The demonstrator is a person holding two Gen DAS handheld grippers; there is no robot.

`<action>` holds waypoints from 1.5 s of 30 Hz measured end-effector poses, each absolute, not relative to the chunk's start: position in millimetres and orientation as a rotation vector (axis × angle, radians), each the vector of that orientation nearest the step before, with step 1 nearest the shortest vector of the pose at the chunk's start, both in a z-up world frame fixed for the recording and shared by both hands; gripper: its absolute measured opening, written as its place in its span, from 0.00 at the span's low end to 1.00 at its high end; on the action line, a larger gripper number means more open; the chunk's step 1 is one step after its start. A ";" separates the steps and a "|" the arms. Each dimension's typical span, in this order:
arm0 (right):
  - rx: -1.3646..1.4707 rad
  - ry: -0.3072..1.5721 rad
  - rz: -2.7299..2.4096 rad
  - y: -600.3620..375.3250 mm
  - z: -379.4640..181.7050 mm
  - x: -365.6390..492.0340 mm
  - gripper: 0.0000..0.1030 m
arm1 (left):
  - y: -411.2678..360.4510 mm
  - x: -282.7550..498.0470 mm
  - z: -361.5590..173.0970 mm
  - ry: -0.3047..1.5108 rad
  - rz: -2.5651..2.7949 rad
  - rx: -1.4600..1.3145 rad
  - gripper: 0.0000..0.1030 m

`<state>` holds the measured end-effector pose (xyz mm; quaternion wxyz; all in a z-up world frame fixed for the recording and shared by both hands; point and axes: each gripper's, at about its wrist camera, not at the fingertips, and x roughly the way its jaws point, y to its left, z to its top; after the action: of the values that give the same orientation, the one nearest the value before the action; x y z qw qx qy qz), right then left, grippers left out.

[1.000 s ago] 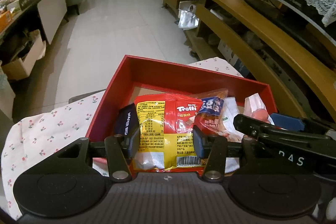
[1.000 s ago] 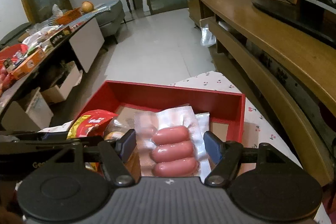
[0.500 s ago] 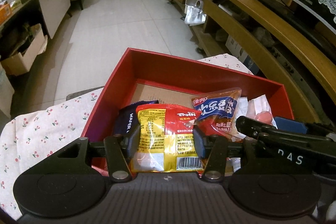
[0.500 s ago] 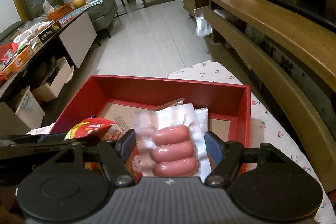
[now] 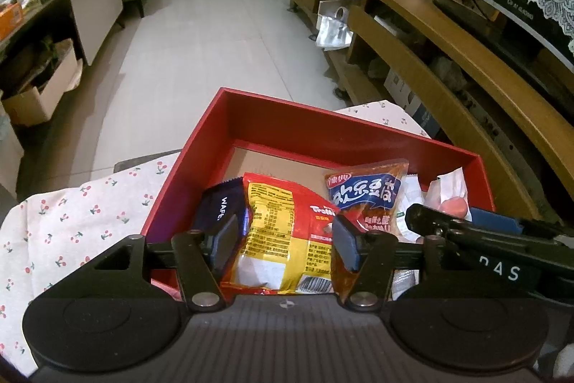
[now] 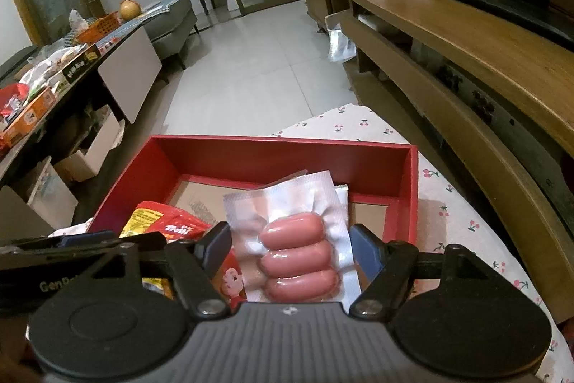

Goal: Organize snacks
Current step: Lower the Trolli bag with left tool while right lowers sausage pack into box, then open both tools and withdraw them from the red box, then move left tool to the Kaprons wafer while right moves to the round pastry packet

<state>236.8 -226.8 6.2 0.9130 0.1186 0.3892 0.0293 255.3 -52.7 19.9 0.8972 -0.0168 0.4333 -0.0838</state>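
1. Snacks sit gathered in the near half of the red box (image 5: 323, 131), which rests on a cherry-print cloth (image 5: 71, 210); that seems to be the sorting place, with bare cardboard floor left at the far end.
2. The left gripper (image 5: 283, 239) hangs over the red and yellow gummy bag (image 5: 280, 239). Its jaws have just been opening, and the bag lies between them with the pads (image 5: 226, 244) close on either side but apparently no longer squeezing, which reads as a release into the box.
3. Beside that bag lie a dark wafer pack (image 5: 219, 203) on one side and a red and blue snack bag (image 5: 366, 196) on the other, both inside the box.
4. The right gripper (image 6: 290, 253) straddles the clear sausage pack (image 6: 301, 253), its fingers (image 6: 364, 252) spread wide of the plastic with gaps showing, so it is not pinching.
5. The sausage pack lies toward the box's right side, over white packets whose make cannot be told.
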 end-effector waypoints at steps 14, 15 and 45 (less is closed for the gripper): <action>0.270 0.765 0.053 -236.7 20.1 220.6 0.83 | -53.3 235.7 35.6 0.877 -0.223 -0.065 0.71; 0.271 0.765 0.047 -238.5 21.1 216.5 0.83 | -55.4 232.0 36.8 0.878 -0.233 -0.064 0.71; 0.303 0.826 0.067 -284.5 28.8 116.4 0.83 | -113.7 193.0 -48.2 1.151 -0.069 -0.353 0.77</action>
<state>116.4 -284.5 28.8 0.9043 0.1466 0.3997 0.0324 193.0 -113.7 -48.2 0.8238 -0.1659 0.5411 -0.0326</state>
